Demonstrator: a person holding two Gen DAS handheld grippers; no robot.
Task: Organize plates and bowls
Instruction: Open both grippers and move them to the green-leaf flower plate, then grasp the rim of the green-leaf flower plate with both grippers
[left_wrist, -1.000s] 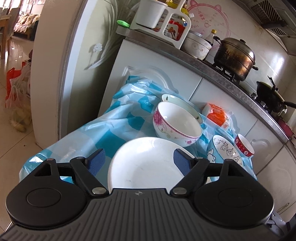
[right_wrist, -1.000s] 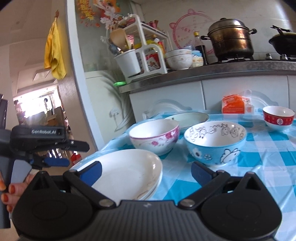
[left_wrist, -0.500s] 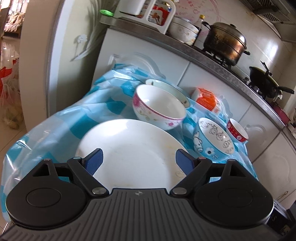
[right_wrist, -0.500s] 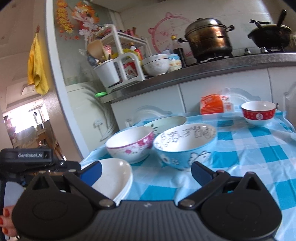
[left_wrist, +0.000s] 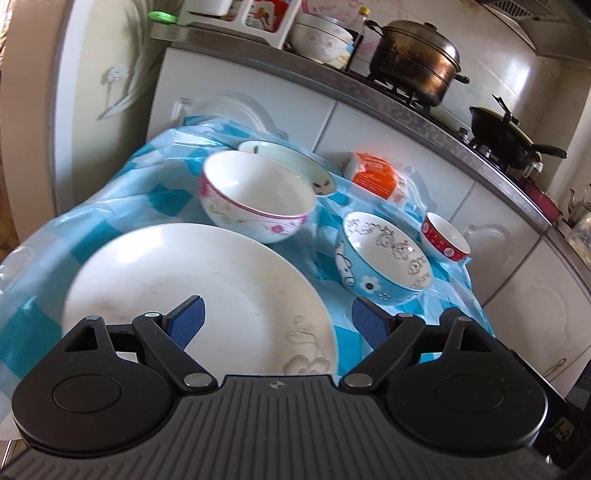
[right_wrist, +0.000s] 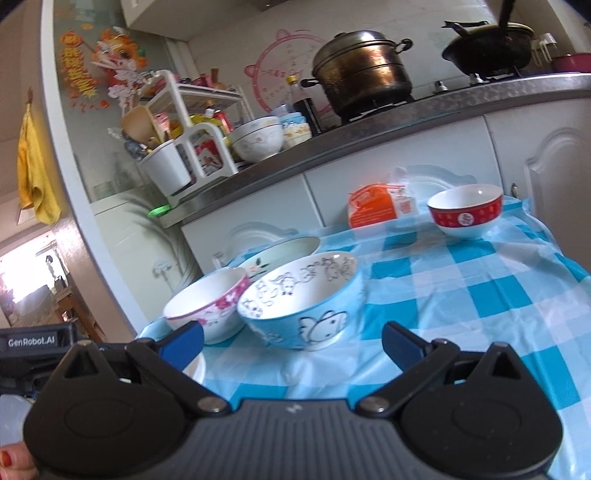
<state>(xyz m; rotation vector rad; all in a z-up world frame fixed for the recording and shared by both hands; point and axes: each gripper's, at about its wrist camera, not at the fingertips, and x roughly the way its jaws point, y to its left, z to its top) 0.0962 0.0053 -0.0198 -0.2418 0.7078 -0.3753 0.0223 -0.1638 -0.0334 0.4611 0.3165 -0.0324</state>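
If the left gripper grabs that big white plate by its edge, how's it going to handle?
The white plate looks glazed and glossy, so it may slip between the blue fingers. It is wide and shallow, so a grip at one edge will probably let the far side sag. Likely ceramic, so chippable against the pink floral bowl close behind it.
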